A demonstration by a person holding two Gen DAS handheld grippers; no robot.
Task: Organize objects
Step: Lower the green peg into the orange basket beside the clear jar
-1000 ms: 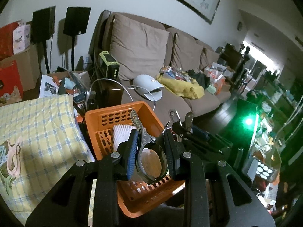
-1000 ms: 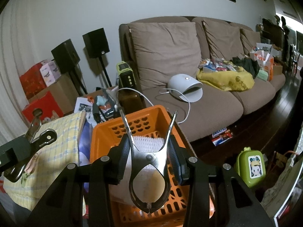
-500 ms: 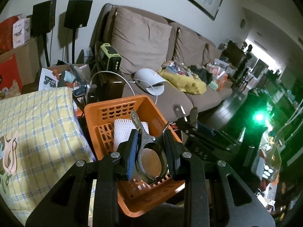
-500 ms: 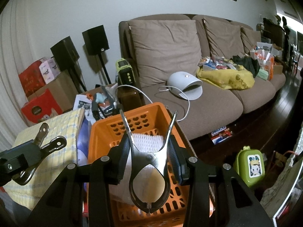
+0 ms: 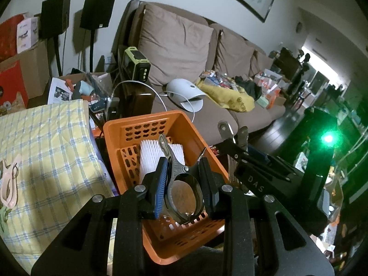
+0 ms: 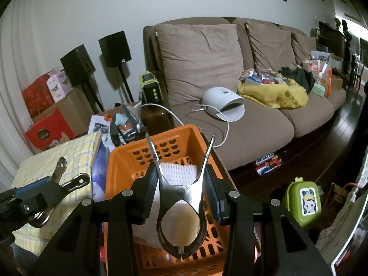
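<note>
An orange plastic basket (image 5: 140, 120) (image 6: 151, 131) sits below both grippers, with a white foam net (image 5: 150, 155) (image 6: 178, 169) lying inside. My left gripper (image 5: 182, 169) is shut on a steel spring clip (image 5: 181, 179), handles pointing up and away, over the basket's near half. In the right wrist view my right gripper (image 6: 180, 172) is shut on a second steel spring clip (image 6: 181, 200) above the basket's middle. Each gripper shows in the other's view: the right gripper (image 5: 233, 141) beside the basket's right rim, the left gripper (image 6: 49, 184) at the basket's left.
A yellow checked cushion (image 5: 46, 151) with pink clips (image 5: 9, 184) lies left of the basket. Behind it are a cluttered side table (image 6: 119, 122), speakers and a brown sofa (image 6: 241, 133) with a white dome device (image 6: 224, 102). A green case (image 6: 303, 201) stands on the dark floor.
In the right wrist view the left gripper with its clip has edged a little to the right, toward the basket. The right gripper and its clip have kept still.
</note>
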